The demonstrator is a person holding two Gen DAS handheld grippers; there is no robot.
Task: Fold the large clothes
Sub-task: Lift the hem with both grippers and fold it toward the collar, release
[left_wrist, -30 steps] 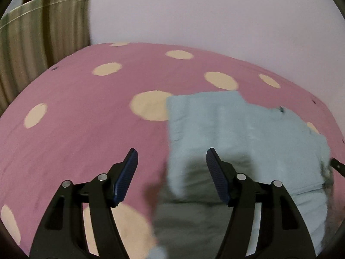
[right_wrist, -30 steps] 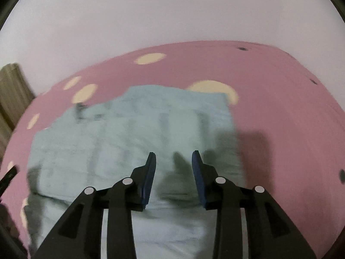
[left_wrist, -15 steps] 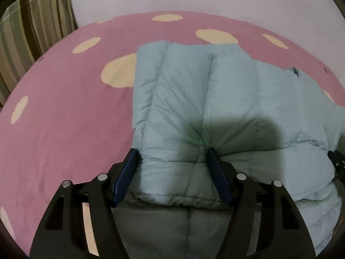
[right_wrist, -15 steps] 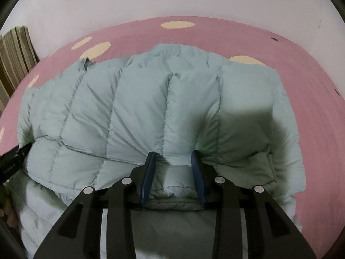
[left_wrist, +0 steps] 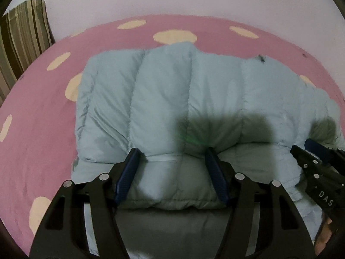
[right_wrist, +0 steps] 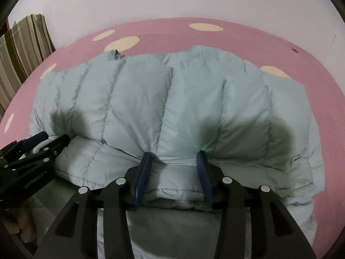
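Jacket [left_wrist: 183,99] — pale blue, puffy, quilted — lies on the pink bedspread [left_wrist: 43,112] with cream dots, its top layer doubled over toward me, the folded edge running across just in front of both claws.

Far left: striped curtain [left_wrist: 21,41] against the wall, well apart from the jacket.

My left claw [left_wrist: 171,159]: fingers spread wide, blue pads [left_wrist: 127,177] on either side of a thick roll of the jacket's near edge. The fabric bulges between them and touches both pads. The gap is broad, so I'd call it a loose hold on the roll, not a hard clamp.

Right of that, in the left camera, the other claw shows at the frame edge, its tips against the jacket's folded edge.

My right claw [right_wrist: 174,161]: fingers closer together than the left, pads [right_wrist: 142,177] pressing into a bunched section of the same edge. The quilting puckers and creases toward the tips, so this one is gripping the jacket firmly.

In the right camera the left claw shows at the far left, low, next to the jacket's left side.

Jacket collar tab [right_wrist: 115,54] sits at the far edge, near the cream dots.
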